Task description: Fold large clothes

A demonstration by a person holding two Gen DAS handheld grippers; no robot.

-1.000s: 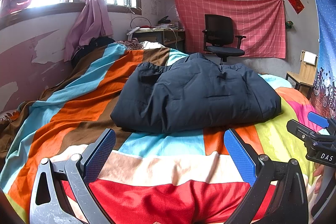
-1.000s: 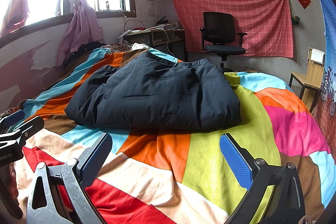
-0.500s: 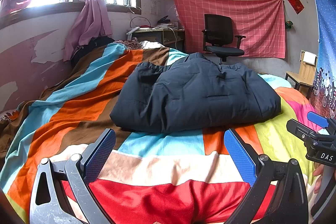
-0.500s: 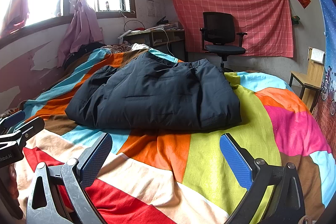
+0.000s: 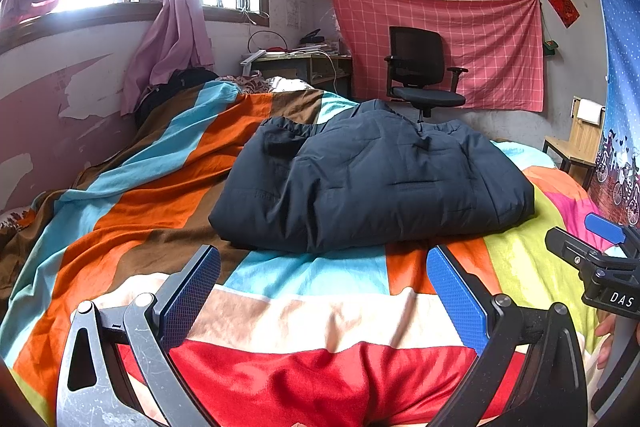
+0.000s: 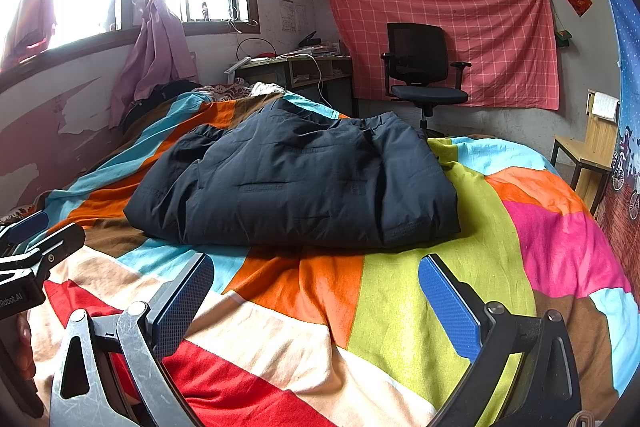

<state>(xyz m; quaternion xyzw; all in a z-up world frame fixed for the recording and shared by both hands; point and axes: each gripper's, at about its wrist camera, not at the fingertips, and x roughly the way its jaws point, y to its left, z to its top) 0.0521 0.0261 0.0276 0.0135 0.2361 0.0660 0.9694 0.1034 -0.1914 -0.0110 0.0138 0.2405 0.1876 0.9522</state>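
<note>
Currently the left gripper (image 5: 323,291) hovers with fingers spread wide, clamping nothing. Likewise the right gripper (image 6: 316,293) stands apart and empty. Ahead of both, well beyond the fingertips, the dark jacket (image 5: 372,179) lies folded in a bundle on the striped bedspread (image 5: 312,311).

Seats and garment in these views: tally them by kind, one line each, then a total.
Dark padded jacket folded on the striped bedspread: 1
Black office chair: 1
Wooden chair by the right wall: 1
Total: 3
</note>
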